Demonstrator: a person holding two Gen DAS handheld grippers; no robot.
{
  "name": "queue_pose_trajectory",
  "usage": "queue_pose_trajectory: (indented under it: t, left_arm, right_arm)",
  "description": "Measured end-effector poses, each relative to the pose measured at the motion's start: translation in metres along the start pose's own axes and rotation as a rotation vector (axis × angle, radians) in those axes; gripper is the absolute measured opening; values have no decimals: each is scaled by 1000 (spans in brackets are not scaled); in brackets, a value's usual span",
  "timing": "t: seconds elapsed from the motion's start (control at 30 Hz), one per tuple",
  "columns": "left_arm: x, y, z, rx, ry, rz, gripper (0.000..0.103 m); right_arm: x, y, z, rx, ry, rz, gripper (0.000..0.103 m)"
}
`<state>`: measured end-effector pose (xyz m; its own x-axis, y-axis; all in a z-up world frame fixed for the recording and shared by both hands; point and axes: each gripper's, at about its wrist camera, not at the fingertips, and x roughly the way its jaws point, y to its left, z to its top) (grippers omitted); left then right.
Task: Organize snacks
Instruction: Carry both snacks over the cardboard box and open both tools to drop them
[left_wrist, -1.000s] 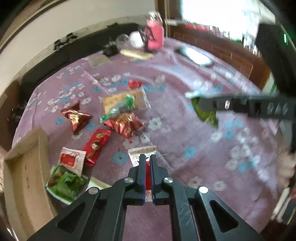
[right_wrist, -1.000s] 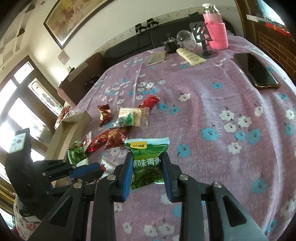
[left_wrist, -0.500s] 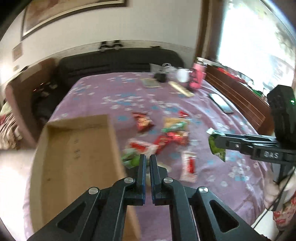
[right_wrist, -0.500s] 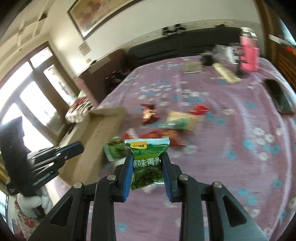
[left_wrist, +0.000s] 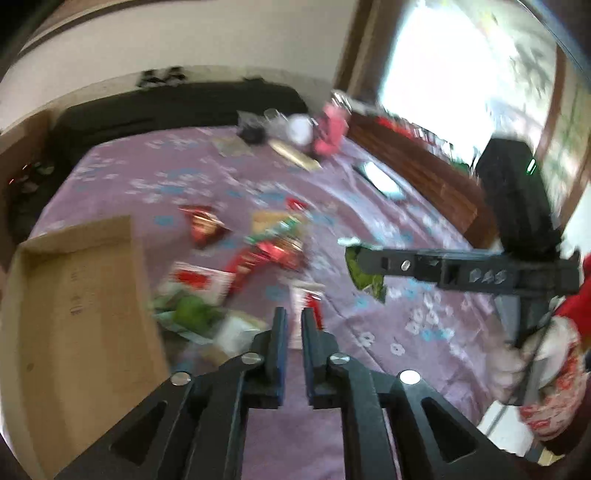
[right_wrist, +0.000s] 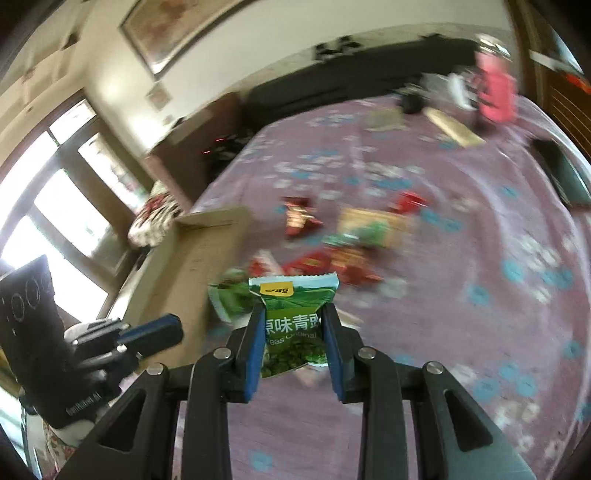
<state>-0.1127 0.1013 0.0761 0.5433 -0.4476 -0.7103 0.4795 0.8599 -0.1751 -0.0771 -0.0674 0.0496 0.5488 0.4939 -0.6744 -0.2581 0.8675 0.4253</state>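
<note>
Purple floral tablecloth (right_wrist: 461, 332), scattered snacks (right_wrist: 332, 254), cardboard box (left_wrist: 74, 302), dark sofa (left_wrist: 166, 107)

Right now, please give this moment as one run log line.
right gripper: jaws shut on green pea packet, held above table | left gripper: nearly shut, empty | cardboard box: empty

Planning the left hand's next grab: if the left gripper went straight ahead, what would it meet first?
Probably the white-and-red snack packet lying on the purple tablecloth just past the left gripper; blur leaves depth uncertain.
</note>
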Motion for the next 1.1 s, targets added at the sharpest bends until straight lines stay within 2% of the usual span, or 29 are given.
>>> queue_pose_trajectory:
  t: [0.1, 0.2, 0.33, 0.37, 0.43, 0.47, 0.5, 0.57, 0.7, 0.77, 0.83, 0.87, 1.0, 1.1]
  left_arm:
    - [39, -22, 6, 53, 70, 38, 14]
    - [76, -37, 11, 111, 130, 135, 21]
    - [103, -47, 8, 176, 188, 200, 48]
    - [108, -51, 5, 195, 199, 208, 49]
    - [107, -57, 4, 238, 182, 217, 46]
    - [108, -58, 5, 234, 196, 201, 23]
    - [107, -56, 6, 209, 207, 168, 19]
    - [100, -57, 3, 207, 186, 170, 17]
    - [75, -50, 5, 111, 123, 96, 17]
    - [48, -40, 8, 47, 61, 63, 17]
    - [19, -25, 11, -8, 7, 63, 17]
    - [8, -19, 13, -19, -8, 74, 17]
    - [-50, 22, 11, -60, -62, 210, 17]
    - [-70, 62, 6, -116, -61, 301, 17]
  right_arm:
    - [-9, -27, -6, 46, -10, -16, 29]
    - [-18, -44, -8, 73, -29, -16, 29]
    - [-31, -58, -12, 99, -59, -16, 29]
    - [-34, -60, -13, 101, -63, -16, 29]
    - [-39, -64, -16, 107, -71, -23, 29]
    - [-42, -65, -17, 109, -75, -27, 29]
    - [-45, -65, -19, 111, -81, -31, 29]
    - [-55, -67, -21, 116, -94, -40, 29]
    - [-65, -60, -24, 98, -108, -60, 29]
    - [-65, -50, -21, 73, -108, -57, 29]
    - [-60, -32, -12, 42, -96, -30, 29]
    - [-56, -20, -6, 18, -87, -12, 29]
    - [-28, 44, 9, -96, -33, 85, 29]
    - [4, 93, 17, -156, 28, 151, 29]
